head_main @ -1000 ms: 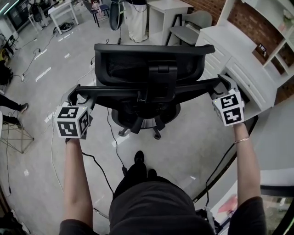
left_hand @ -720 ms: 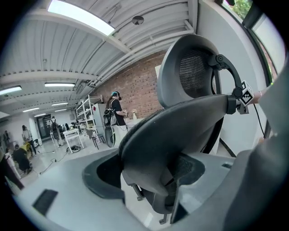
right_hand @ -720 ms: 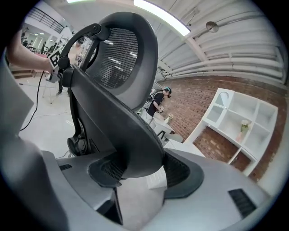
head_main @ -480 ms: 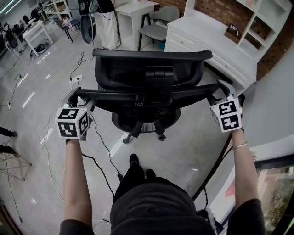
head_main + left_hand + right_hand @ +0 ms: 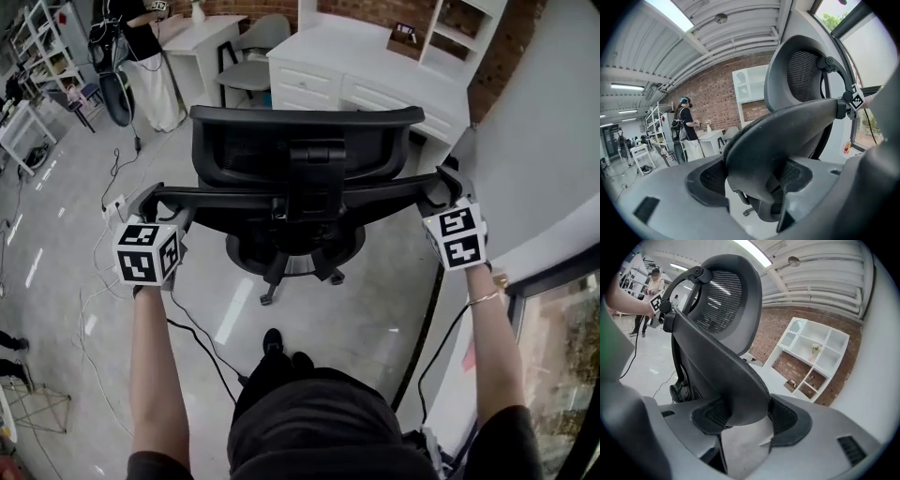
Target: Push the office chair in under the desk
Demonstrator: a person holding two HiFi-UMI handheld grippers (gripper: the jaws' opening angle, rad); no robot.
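The black mesh office chair (image 5: 309, 150) stands in front of me, its back toward me. The white desk (image 5: 375, 66) with drawers lies just beyond it, to the upper right. My left gripper (image 5: 155, 202) is shut on the chair's left armrest (image 5: 787, 126), which fills the space between its pads (image 5: 705, 180). On the other side, my right gripper (image 5: 448, 187) is shut on the right armrest (image 5: 736, 380), with both pads (image 5: 787, 420) against it. In the head view the chair's wheeled base (image 5: 295, 262) shows under the seat on the grey floor.
A grey chair (image 5: 248, 56) sits at a white table behind the desk, and a person (image 5: 150, 28) stands near it. A white shelf unit (image 5: 459, 28) rises over the desk. Cables (image 5: 192, 328) run across the floor near my feet. A wall and window frame (image 5: 553, 216) close the right side.
The chair and both grippers have swung round toward the white desk, which has come from the far right to directly beyond the chair. Both grips on the armrests are unchanged.
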